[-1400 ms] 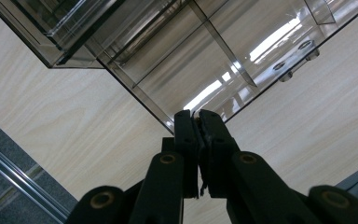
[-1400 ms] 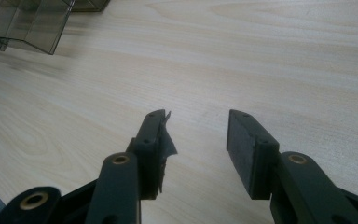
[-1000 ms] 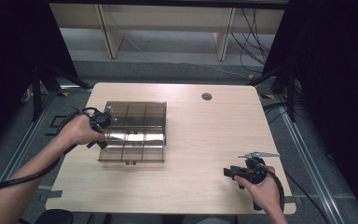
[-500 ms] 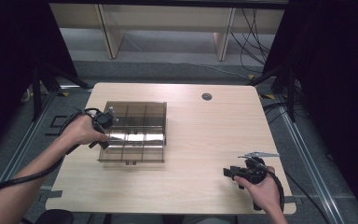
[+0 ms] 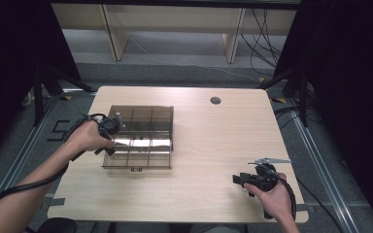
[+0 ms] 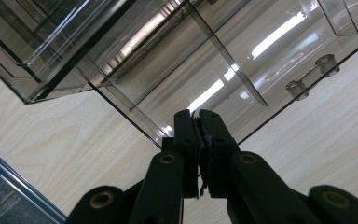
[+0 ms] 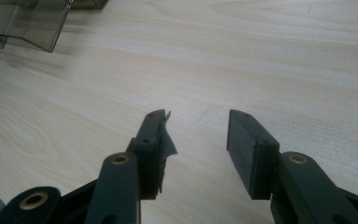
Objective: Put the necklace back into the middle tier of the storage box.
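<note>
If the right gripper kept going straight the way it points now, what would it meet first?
Mostly bare light wooden table: the open right gripper has nothing between or just ahead of its jaws. The smoky transparent plastic compartment box lies far off to one side, probably outside that line.

One light wooden table (image 5: 213, 145) sits at centre frame. One smoky transparent compartment box (image 5: 148, 127) lies left of centre, its dividers making a grid of three columns by three rows. One round grommet hole (image 5: 215, 100) marks the upper middle of the tabletop. Two grippers: the left gripper (image 5: 110, 127) at left, the right gripper (image 5: 245, 178) at lower right. Two hands hold them.
</note>
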The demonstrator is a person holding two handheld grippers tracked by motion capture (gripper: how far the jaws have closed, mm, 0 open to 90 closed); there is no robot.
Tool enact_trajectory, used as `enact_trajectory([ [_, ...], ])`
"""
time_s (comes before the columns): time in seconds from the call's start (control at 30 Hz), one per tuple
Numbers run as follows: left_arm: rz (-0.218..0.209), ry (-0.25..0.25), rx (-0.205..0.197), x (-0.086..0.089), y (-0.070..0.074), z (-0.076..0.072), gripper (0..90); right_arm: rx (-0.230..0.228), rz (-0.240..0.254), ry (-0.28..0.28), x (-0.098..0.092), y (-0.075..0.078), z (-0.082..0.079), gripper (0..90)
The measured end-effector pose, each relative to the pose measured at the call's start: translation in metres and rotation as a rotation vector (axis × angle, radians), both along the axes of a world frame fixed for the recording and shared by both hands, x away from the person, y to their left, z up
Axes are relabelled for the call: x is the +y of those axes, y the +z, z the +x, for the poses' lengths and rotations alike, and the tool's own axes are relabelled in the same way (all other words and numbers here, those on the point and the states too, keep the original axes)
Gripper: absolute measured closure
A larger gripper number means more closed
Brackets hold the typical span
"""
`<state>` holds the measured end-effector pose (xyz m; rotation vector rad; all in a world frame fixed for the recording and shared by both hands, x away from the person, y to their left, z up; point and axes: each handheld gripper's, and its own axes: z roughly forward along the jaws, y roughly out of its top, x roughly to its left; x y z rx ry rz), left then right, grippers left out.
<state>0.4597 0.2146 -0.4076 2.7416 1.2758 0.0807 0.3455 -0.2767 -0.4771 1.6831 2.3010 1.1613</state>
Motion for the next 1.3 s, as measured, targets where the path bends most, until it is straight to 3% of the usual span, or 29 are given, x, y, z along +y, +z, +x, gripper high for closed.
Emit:
enact_trajectory([
  [0.53, 0.003, -0.002, 0.003, -0.003, -0.006, 0.003, 85.7, 0.004, -0.001, 0.002, 0.0, 0.0, 0.0, 57.9],
  [0.57, 0.005, -0.002, 0.006, -0.003, -0.007, 0.003, 85.7, -0.005, 0.016, 0.0, 0.001, -0.002, 0.0, 57.9],
  [1.3, 0.012, -0.008, 0.018, -0.008, -0.018, 0.002, 85.7, -0.004, 0.002, -0.007, 0.002, -0.002, 0.0, 57.7],
])
